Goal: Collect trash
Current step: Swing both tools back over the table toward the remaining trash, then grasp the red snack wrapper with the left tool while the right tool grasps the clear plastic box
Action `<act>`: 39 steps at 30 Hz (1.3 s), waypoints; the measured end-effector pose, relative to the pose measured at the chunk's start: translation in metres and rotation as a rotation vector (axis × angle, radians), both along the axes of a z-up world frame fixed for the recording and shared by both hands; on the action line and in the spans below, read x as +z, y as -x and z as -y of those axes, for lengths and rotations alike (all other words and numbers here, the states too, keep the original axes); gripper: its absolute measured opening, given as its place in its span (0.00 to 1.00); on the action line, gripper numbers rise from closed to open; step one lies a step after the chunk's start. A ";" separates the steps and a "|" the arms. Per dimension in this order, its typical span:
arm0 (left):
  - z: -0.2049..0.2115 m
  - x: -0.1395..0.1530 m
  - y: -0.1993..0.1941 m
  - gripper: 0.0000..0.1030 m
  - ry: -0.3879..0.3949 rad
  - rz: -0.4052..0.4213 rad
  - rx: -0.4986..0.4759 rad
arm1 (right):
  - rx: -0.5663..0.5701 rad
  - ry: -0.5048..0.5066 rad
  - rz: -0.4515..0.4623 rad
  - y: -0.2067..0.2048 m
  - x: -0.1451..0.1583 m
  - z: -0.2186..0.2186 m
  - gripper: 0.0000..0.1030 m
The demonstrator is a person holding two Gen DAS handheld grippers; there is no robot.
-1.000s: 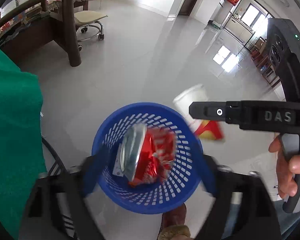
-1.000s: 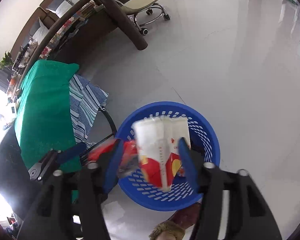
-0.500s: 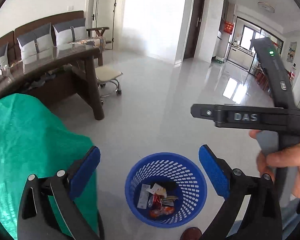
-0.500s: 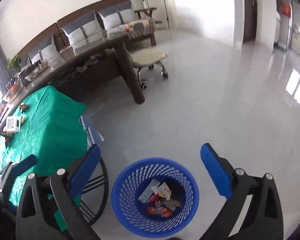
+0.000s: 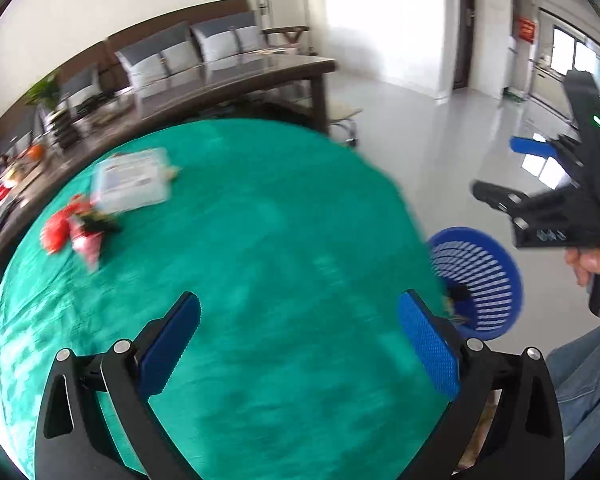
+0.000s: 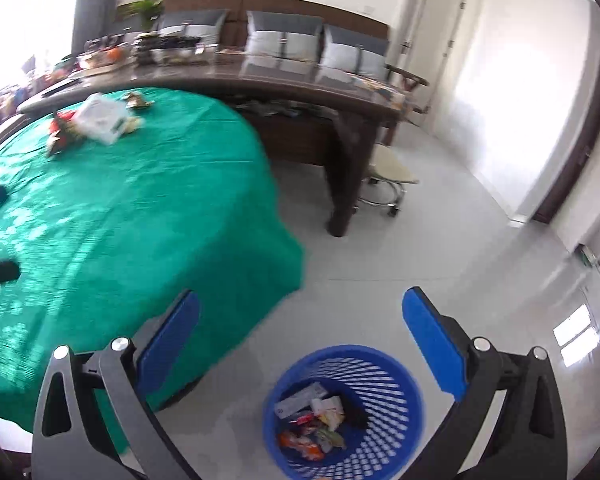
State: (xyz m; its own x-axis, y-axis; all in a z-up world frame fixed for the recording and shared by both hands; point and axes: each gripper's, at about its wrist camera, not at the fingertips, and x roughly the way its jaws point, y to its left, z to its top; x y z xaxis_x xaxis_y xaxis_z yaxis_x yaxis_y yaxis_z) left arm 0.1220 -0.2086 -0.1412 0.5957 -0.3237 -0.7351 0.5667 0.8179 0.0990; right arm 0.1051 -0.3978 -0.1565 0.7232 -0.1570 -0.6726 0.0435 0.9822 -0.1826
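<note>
Green table (image 5: 260,240), one blue basket (image 6: 404,372)

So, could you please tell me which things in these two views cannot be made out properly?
- Red trash pile on the green tablecloth: motion blur in the left wrist view and small in the right wrist view, so the items can't be named.
- White box: label too blurred to read.
- Blue basket: the table edge hides its near side in the left wrist view.
- Basket contents: wrappers too small to identify.

Both wrist views overlook table (image 5: 284,216), basket (image 6: 384,364)
</note>
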 end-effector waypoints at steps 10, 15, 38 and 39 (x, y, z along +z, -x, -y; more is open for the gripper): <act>-0.147 -0.011 -0.041 0.95 -0.036 -0.041 0.219 | 0.242 -0.145 -0.123 -0.051 -0.006 -0.151 0.96; -0.180 -0.015 -0.050 0.95 0.019 -0.090 0.284 | 0.276 -0.119 -0.172 -0.082 -0.020 -0.192 0.96; -0.140 -0.023 -0.202 0.50 0.100 -0.183 0.312 | 0.242 -0.192 -0.197 -0.090 -0.032 -0.194 0.96; -0.143 -0.023 -0.202 0.40 0.110 -0.196 0.307 | 0.243 -0.193 -0.197 -0.090 -0.032 -0.193 0.95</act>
